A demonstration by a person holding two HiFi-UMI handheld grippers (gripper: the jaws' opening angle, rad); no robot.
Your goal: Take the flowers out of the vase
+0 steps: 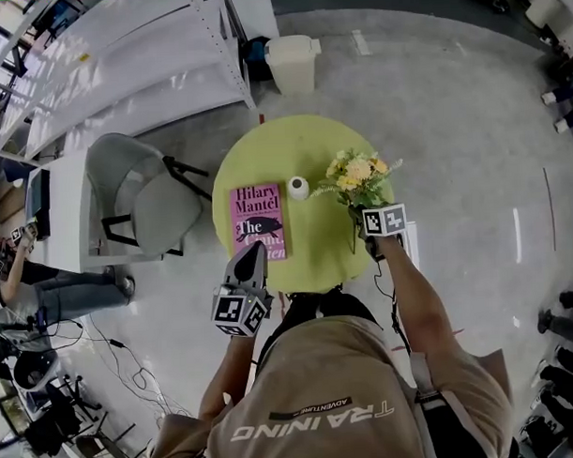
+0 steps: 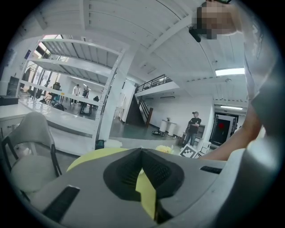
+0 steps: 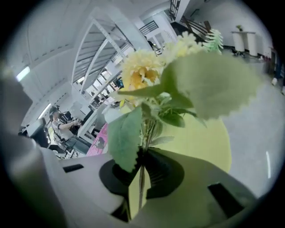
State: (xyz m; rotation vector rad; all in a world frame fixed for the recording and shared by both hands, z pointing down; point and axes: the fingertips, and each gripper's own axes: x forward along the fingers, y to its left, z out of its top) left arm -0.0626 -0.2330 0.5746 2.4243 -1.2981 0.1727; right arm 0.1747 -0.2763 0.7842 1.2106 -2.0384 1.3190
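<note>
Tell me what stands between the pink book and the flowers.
The small white vase stands between the book and the flowers, on the green table. The head view shows this.

Head camera is looking steeply down over the round table (image 1: pixel 302 143); cameras riding left gripper (image 1: pixel 252 250) and right gripper (image 1: pixel 358 217) are facing close across that same tabletop.

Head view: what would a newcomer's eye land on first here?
First, the yellow flowers, clamped by their stems in the right gripper over the right side of the round lime-green table. Next, the small white vase near the table's middle, clear of the flowers, with a pink book lying beside it.
</note>
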